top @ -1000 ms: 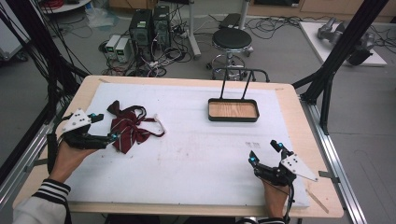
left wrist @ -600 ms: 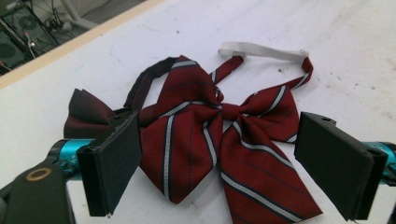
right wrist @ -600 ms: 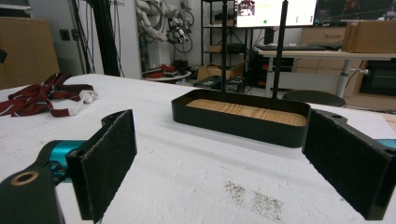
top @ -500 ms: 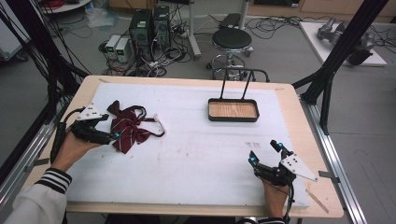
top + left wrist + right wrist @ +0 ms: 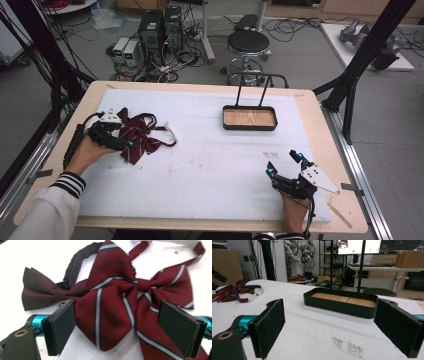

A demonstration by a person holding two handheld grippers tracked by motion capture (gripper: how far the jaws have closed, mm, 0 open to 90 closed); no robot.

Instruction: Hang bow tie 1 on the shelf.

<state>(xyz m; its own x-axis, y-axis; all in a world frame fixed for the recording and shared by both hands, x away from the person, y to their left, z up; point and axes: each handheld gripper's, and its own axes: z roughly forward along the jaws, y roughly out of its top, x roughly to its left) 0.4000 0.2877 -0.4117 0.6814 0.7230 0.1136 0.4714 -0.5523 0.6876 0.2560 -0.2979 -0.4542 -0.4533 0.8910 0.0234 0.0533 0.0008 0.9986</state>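
A maroon bow tie with white and navy stripes [image 5: 112, 302] lies on the white table cover, overlapping a plain dark maroon bow tie [image 5: 42, 292]. Both make a small heap [image 5: 142, 135] at the table's left, also seen far off as a heap of ties [image 5: 232, 293]. My left gripper [image 5: 125, 136] is open right at the heap, and its jaws straddle the striped tie's lower wings [image 5: 120, 327] without closing on them. My right gripper [image 5: 282, 163] rests open near the front right, nothing between its jaws [image 5: 332, 327].
A black tray [image 5: 250, 127] with a wooden floor and a tall wire handle stands at the back right, straight ahead of the right gripper [image 5: 339, 306]. A white strap end [image 5: 170, 131] trails right of the ties. Stool and computers stand beyond the table.
My left gripper has moved forward and right, up to the bow ties, over the last second. The right gripper and the tray have stayed put.
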